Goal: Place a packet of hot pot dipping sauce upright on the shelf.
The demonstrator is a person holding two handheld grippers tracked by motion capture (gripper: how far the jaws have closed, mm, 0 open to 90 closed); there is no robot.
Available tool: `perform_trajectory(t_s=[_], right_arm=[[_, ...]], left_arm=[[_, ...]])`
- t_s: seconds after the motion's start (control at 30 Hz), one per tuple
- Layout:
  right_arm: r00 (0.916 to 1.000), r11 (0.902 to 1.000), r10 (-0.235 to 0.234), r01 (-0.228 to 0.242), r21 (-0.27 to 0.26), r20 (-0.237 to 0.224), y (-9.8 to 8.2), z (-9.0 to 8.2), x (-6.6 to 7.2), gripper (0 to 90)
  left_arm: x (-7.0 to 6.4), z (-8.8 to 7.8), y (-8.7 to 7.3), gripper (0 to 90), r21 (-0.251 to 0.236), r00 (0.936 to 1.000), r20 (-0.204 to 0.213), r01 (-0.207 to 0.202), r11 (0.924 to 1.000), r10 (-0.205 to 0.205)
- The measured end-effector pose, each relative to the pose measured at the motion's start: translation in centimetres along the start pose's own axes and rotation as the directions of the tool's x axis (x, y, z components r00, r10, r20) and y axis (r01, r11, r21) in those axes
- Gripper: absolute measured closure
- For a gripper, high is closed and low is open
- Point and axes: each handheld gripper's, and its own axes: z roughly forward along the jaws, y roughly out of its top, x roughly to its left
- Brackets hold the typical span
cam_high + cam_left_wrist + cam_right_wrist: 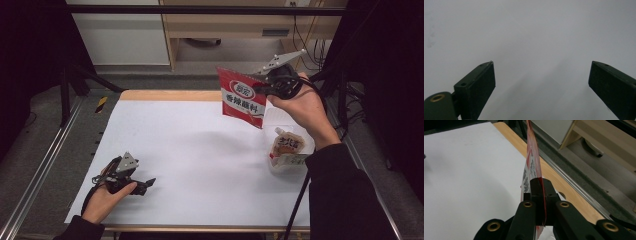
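Right gripper [261, 86] was clamped on the edge of the red sauce packet [242, 97], lifted clear above the white table [190, 150], so it hung flat. You kept the left gripper [145, 186] low near the front edge, jaws apart, idle. A clear tub of packets [287, 150] sat below your right hand, likely source or target.

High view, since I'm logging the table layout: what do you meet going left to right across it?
Left gripper, open near the front left corner → red sauce packet, held up in the air → right gripper, shut on the packet's edge → clear container with white packets at the right edge.
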Motion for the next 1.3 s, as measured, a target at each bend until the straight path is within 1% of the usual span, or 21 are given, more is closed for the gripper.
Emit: perform_trajectory(t_s=[0.07, 0.3, 0.37, 0.47, 0.8, 0.83, 0.93, 1.3], right_arm=[[0.9998, 1.0000, 0.009, -0.009, 0.000, 0.020, -0.2, 0.0, -0.7, 90.0], [0.9977, 0.9993, 0.037, -0.036, -0.008, 0.056, -1.2, -0.3, -2.3, 90.0], [0.9972, 0.9991, 0.042, -0.041, -0.014, 0.062, -1.4, -0.4, -2.6, 90.0], [0.9964, 0.9986, 0.051, -0.050, -0.014, 0.068, -1.8, -0.4, -3.3, 90.0], [0.9913, 0.9958, 0.089, -0.086, -0.032, 0.097, -3.4, -1.5, -5.2, 90.0], [0.9906, 0.9954, 0.093, -0.090, -0.032, 0.100, -3.6, -1.7, -5.4, 90.0], [0.9891, 0.9946, 0.101, -0.098, -0.034, 0.107, -4.4, -2.2, -5.9, 90.0], [0.9827, 0.9909, 0.134, -0.132, -0.025, 0.127, -6.7, -3.9, -6.8, 90.0]], left_arm=[[0.0, 0.0, 0.0, 7.1, 0.002, 1.0000, 0.000, -0.005, 1.0000, 0.005], [-0.1, 0.2, 0.0, 7.1, 0.011, 0.9999, 0.000, -0.016, 0.9998, 0.016], [-0.1, 0.2, 0.0, 7.1, 0.015, 0.9998, 0.002, -0.021, 0.9997, 0.021], [-0.3, 0.1, 0.0, 7.1, 0.018, 0.9995, -0.007, -0.030, 0.9994, 0.030], [-0.3, 0.3, -0.1, 7.1, 0.027, 0.9994, -0.006, -0.034, 0.9991, 0.034], [-0.2, 0.2, -0.1, 7.0, 0.032, 0.9992, -0.006, -0.038, 0.9988, 0.038], [-0.2, 0.2, -0.1, 7.1, 0.034, 0.9993, -0.009, -0.035, 0.9988, 0.036], [-0.1, 0.3, -0.2, 7.1, 0.039, 0.9992, -0.012, -0.038, 0.9985, 0.038]])
